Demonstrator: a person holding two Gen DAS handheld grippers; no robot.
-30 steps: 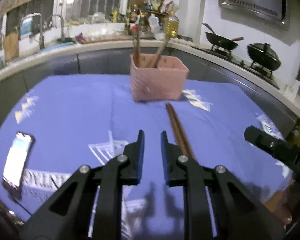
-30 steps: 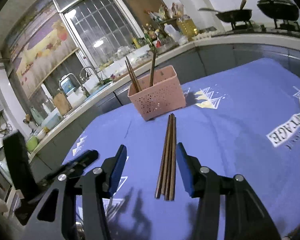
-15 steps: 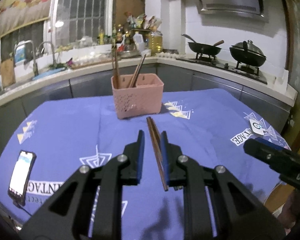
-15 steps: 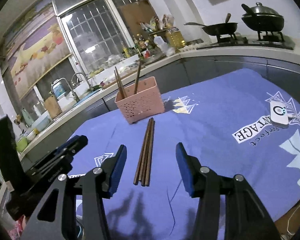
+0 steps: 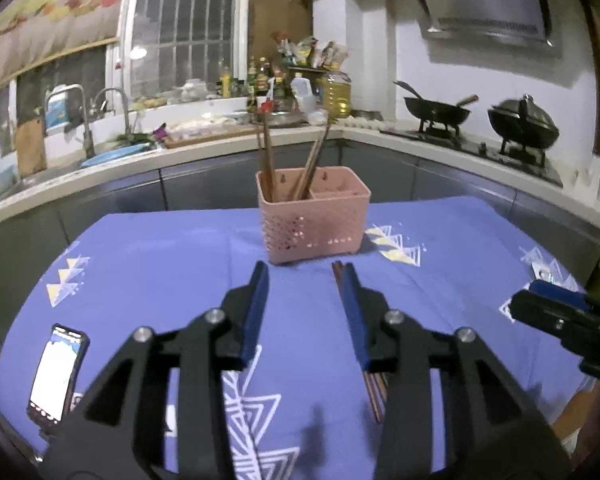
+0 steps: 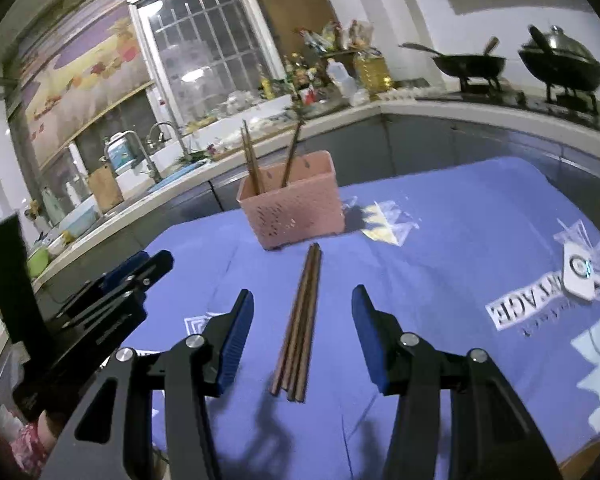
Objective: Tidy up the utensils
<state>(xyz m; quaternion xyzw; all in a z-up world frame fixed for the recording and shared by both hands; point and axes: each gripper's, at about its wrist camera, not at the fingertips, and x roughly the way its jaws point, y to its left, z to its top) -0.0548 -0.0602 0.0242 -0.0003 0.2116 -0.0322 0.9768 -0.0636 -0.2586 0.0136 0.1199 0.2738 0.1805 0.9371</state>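
Observation:
A pink perforated utensil holder stands on the blue tablecloth with several brown chopsticks upright in it; it also shows in the right wrist view. A bundle of brown chopsticks lies on the cloth in front of it, partly hidden behind my left gripper's right finger in the left wrist view. My left gripper is open and empty above the cloth, left of the bundle. My right gripper is open and empty, its fingers on either side of the bundle, above it.
A phone lies at the table's left front. A small white device lies on the cloth at right. The kitchen counter with sink and woks curves behind the table.
My left gripper has opened wide from nearly shut. Both views have shifted: the cameras tilted and drew a little nearer the holder. The chopsticks on the cloth have not moved.

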